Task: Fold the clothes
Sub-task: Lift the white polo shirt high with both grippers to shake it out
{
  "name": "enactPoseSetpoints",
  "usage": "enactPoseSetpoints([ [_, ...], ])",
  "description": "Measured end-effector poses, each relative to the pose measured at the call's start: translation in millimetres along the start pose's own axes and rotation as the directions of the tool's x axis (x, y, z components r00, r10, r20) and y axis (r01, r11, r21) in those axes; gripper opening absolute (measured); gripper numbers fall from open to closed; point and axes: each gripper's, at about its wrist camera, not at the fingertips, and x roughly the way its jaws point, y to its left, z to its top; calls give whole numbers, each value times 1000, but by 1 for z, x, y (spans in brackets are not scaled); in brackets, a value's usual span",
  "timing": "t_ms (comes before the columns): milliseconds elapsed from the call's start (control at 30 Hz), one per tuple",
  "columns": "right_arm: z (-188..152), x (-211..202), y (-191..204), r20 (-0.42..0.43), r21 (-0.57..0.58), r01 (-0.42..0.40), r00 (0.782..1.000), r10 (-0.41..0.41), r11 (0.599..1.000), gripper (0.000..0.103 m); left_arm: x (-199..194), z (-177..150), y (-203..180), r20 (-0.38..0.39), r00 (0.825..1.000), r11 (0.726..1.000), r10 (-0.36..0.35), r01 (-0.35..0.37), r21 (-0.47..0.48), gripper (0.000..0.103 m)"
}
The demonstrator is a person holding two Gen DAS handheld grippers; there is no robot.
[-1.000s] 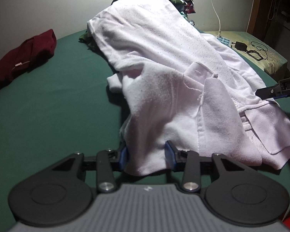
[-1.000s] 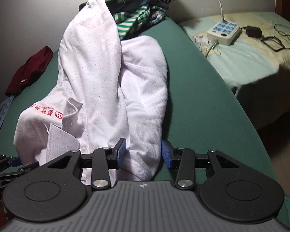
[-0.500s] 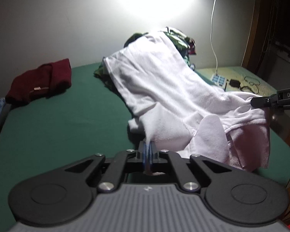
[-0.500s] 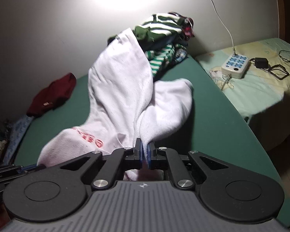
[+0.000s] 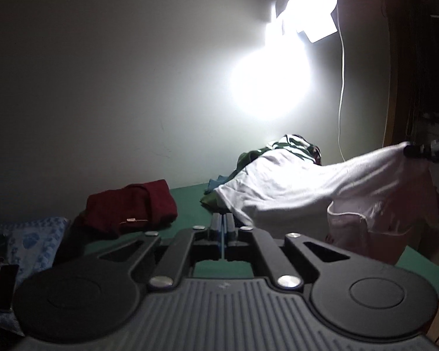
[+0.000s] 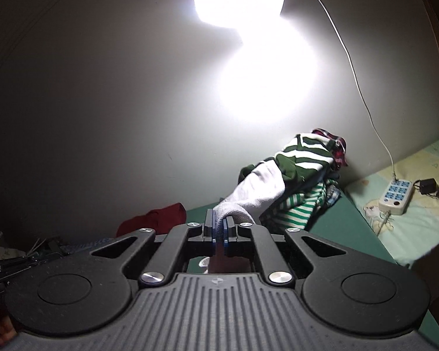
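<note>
the white shirt is up in the air, stretched between the two grippers above the green bed. it is a soft, fuzzy white cloth. in the left wrist view it hangs like a long band, with one end by the blue pads and the other end high on the right side. a pinker, see-through flap with a thin seam droops down under the right part. the far end of the shirt still lies on the pile of clothes by the wall.

the left gripper has its blue pads pressed tight together, and the shirt's edge comes out just at their tips, so it is pinching the shirt. the right gripper also pinches the shirt: a bunched white fold sits right between its pads, which stand a tiny bit apart around the cloth.

the pile has green and white striped things in it. a dark red garment lies alone on the bed, well apart from the shirt. a white power strip lies on the pale yellow sheet to the right.
</note>
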Motion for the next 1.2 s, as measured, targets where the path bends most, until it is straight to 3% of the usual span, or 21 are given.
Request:
enactPoseSetpoints([
  [33, 2, -2, 5, 13, -8, -7, 1000, 7, 1000, 5, 5, -8, -1, -36, 999, 999, -23, 24, 24, 1],
  [167, -2, 5, 14, 18, -21, 12, 1000, -12, 1000, 5, 34, -58, -34, -155, 984, 980, -84, 109, 166, 41],
  [267, -4, 12, 10, 18, 16, 35, 999, -35, 999, 5, 57, -97, -73, -223, 968, 944, -115, 177, 280, 53],
  [400, 1, 16, 4, 35, 76, 37, 999, -40, 996, 5, 79, -130, -116, -232, 966, 889, -117, 206, 409, 56],
  [467, 4, 16, 4, 45, 77, 37, 998, -40, 996, 5, 90, -146, -137, -236, 965, 855, -117, 219, 470, 68],
  [500, 4, 16, 4, 46, 79, 36, 998, -40, 996, 5, 97, -149, -143, -237, 965, 849, -109, 214, 483, 69],
  [633, 6, 14, 2, 58, 94, 30, 998, -35, 995, 5, 125, -158, -163, -241, 968, 827, -73, 194, 527, 66],
  [700, 6, 12, 0, 60, 94, 30, 998, -35, 995, 5, 138, -159, -167, -238, 970, 832, -45, 168, 529, 61],
  [733, 6, 11, 0, 61, 93, 30, 997, -36, 995, 5, 144, -159, -168, -240, 970, 836, -28, 154, 526, 53],
  [767, 6, 10, -1, 62, 93, 31, 997, -36, 995, 5, 148, -157, -167, -246, 969, 846, -16, 144, 514, 36],
  [833, 6, 7, -3, 64, 83, 37, 997, -42, 996, 5, 154, -152, -162, -250, 968, 868, -1, 125, 480, 19],
  [900, 4, 6, -5, 67, 64, 52, 996, -56, 997, 5, 153, -141, -154, -226, 974, 893, 16, 88, 442, 17],
  [1033, 1, 4, -5, 84, 20, 81, 993, -83, 997, 5, 128, -110, -129, -98, 989, 929, 109, -66, 365, 14],
  [1133, 1, 0, -5, 104, -5, 82, 991, -81, 997, 5, 98, -75, -98, -15, 986, 955, 165, -156, 252, 14],
  [1200, 3, -2, -5, 118, -9, 71, 991, -70, 997, 5, 72, -52, -77, 56, 975, 956, 213, -220, 192, 13],
])
